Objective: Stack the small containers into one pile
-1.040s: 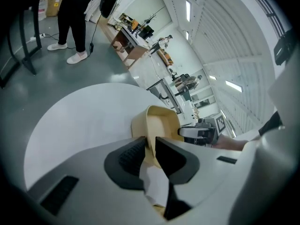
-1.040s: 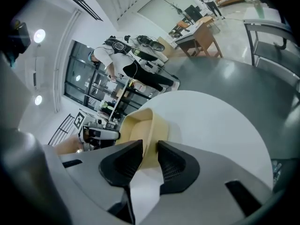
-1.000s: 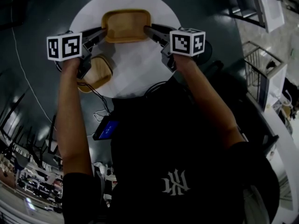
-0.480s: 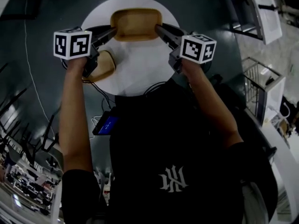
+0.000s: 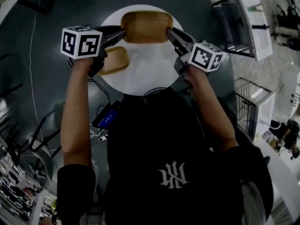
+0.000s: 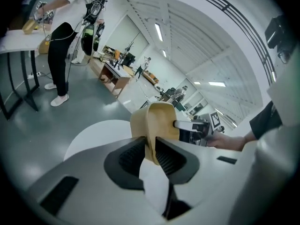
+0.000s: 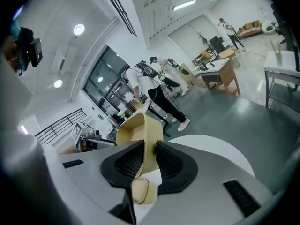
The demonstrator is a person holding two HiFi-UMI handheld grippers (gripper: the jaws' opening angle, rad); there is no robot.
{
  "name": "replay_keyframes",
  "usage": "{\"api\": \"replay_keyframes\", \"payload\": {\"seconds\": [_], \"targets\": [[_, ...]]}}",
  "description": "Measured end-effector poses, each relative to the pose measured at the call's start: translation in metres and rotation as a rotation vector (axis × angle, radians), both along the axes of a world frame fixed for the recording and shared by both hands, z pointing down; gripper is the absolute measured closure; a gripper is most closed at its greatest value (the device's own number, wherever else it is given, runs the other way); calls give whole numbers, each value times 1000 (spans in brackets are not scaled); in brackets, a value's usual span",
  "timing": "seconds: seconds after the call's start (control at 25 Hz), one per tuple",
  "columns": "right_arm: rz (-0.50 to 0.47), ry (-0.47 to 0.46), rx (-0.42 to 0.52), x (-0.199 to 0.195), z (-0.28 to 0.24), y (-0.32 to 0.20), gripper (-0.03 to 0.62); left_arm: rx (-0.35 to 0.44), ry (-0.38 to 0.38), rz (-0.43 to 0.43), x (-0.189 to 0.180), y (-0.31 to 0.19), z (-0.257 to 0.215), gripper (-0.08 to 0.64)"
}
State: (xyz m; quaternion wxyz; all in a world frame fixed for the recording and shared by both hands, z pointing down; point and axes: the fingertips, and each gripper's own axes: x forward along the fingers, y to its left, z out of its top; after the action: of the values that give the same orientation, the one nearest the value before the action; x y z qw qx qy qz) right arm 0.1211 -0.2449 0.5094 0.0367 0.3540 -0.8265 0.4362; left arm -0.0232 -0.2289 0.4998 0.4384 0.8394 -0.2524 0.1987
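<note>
Closest to us, our black shirt [image 5: 173, 172] with its white emblem fills the lower part of the head view, and both our bare forearms [image 5: 77, 111] reach forward from it.

Past the left forearm, the left claw [image 5: 123, 32], topped by its black-and-white marker cube [image 5: 80, 42], is clenched on the left end of the large tan wooden rectangular container [image 5: 146, 27]. From the left gripper view we see the container's thin wall pinched between the dark ribbed pads [image 6: 132, 156].

Opposite it, the right claw [image 5: 168, 31] grips the container's right end. Its jaws have just been closing, and the right gripper view shows the wooden wall caught between them, both pads pressed on it.

So we carry the large container level between the two claws, held up over the far half of the round white worktop [image 5: 145, 76].

Lower down, the small tan wooden container [image 5: 115, 60] lies on the left side of the worktop, just beside the left claw and separate from the large one.

Beyond the worktop's edge spreads the dark grey floor [image 5: 51, 13], where a white table [image 5: 248, 20] stands well apart at the upper right.
</note>
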Motion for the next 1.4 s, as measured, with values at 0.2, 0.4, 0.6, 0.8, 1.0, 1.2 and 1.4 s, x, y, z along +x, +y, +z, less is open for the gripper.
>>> {"api": "replay_keyframes", "payload": {"seconds": [0.2,0.4,0.6,0.8,1.0,1.2,1.4], "targets": [[-1,15,53,-5,-19,6,492,36,22,-2,-6,13,-10,489],[-39,27,100,-24,-35,16,492,48,27,-13,-23,34,-16,492],[-76,31,105,-42,-29,29,492,50,21,-32,-42,53,-9,499],[-85,36,102,-89,-27,52,494,30,23,-33,-87,86,-5,499],[-111,45,62,-129,-16,75,494,2,38,-39,-125,111,9,499],[-136,65,11,-143,6,88,494,-53,46,-34,-137,128,32,499],[-134,70,-59,-144,32,94,494,-106,50,-40,-139,134,54,499]]}}
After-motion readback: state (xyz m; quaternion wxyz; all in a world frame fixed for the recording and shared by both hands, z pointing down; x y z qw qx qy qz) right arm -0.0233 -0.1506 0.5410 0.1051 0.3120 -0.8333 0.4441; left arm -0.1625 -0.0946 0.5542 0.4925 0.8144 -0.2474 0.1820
